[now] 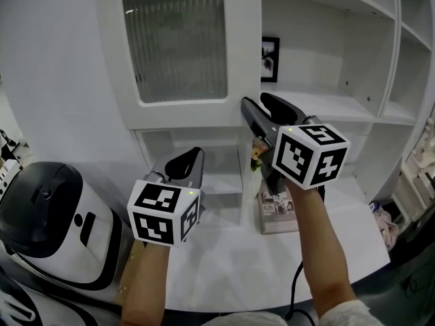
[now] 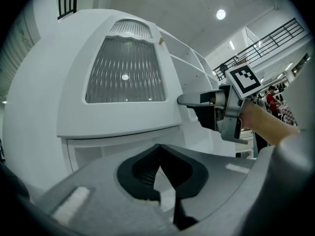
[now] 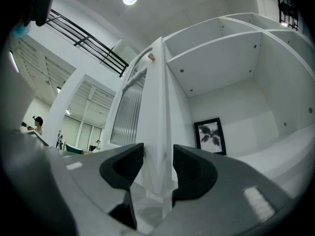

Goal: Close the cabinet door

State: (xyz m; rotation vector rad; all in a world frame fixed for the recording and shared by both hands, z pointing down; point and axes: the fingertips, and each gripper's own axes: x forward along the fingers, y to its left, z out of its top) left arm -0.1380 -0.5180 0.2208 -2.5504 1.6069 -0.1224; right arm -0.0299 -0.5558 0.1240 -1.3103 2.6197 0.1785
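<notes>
1. As the head view looks down, one cabinet door (image 1: 180, 46) stands open at 12 o'clock; the right gripper (image 1: 255, 104) clamps its free edge, probably to swing it shut.
2. Left gripper view: the left gripper (image 2: 158, 149) has jaws pressed together, empty, under the door at 6 o'clock.
3. Right gripper view: two jaws pinch the door edge; one framed picture (image 3: 210, 135) at 3 o'clock.

cabinet door (image 1: 183, 46) top cut off, booklet (image 1: 279, 216) print unreadable
</notes>
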